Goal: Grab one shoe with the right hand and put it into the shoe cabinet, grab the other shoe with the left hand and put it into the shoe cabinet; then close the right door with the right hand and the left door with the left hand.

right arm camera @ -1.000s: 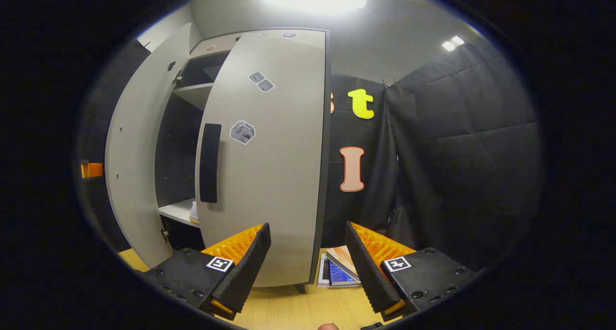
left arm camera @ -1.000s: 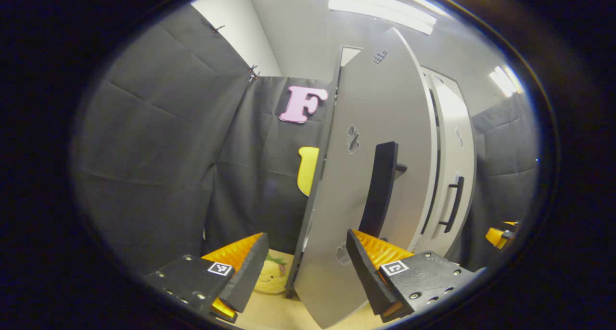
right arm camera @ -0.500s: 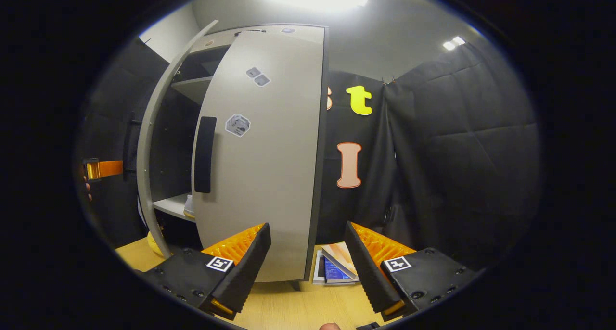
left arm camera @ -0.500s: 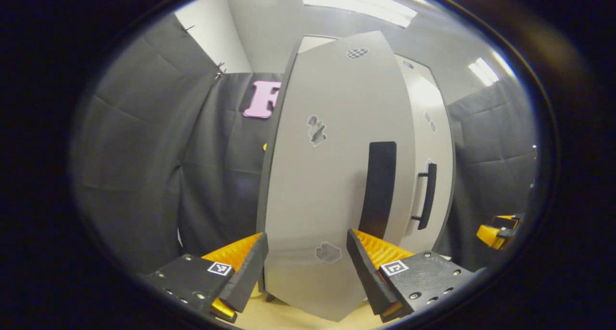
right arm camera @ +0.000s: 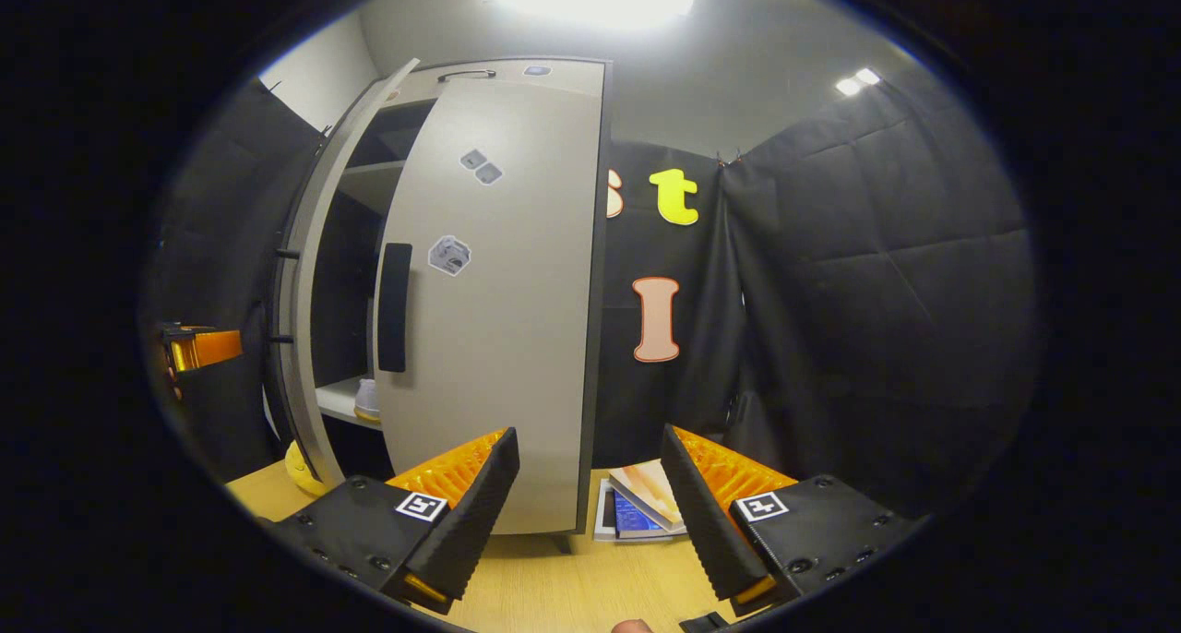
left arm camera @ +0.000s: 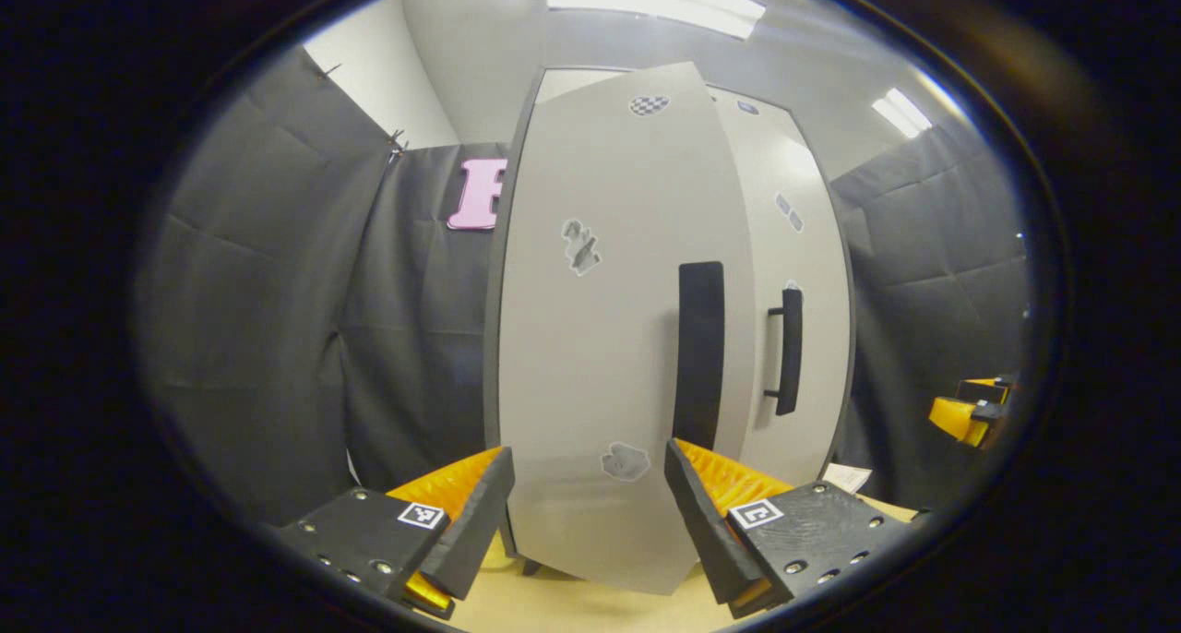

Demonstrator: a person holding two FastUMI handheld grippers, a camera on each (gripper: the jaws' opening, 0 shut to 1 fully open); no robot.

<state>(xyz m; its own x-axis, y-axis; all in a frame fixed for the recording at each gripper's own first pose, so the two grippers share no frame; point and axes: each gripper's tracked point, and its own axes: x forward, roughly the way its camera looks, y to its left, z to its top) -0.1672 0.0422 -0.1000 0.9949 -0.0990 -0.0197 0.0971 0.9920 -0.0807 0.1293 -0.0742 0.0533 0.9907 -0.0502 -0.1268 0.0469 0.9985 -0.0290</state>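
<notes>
In the left gripper view the grey shoe cabinet's left door (left arm camera: 600,356) stands just past my left gripper (left arm camera: 589,513), which is open with nothing held; its black handle (left arm camera: 700,352) rises above the right finger. The right door (left arm camera: 803,273) lies behind it. In the right gripper view the right door (right arm camera: 498,319) with its black handle (right arm camera: 394,305) is ahead of my open right gripper (right arm camera: 590,513). The left door (right arm camera: 309,292) shows edge-on, still ajar. Through the gap a pale shoe (right arm camera: 367,400) sits on a shelf.
Some magazines (right arm camera: 641,508) lie on the wooden floor by the cabinet's right foot. A yellow soft toy (right arm camera: 300,467) peeks out under the left door. The left gripper (right arm camera: 198,347) shows far left; the right gripper (left arm camera: 969,412) shows far right. Black cloth walls surround the cabinet.
The left door has swung round toward the cabinet, and the gap into the cabinet has narrowed. The right door and right gripper have barely moved.
</notes>
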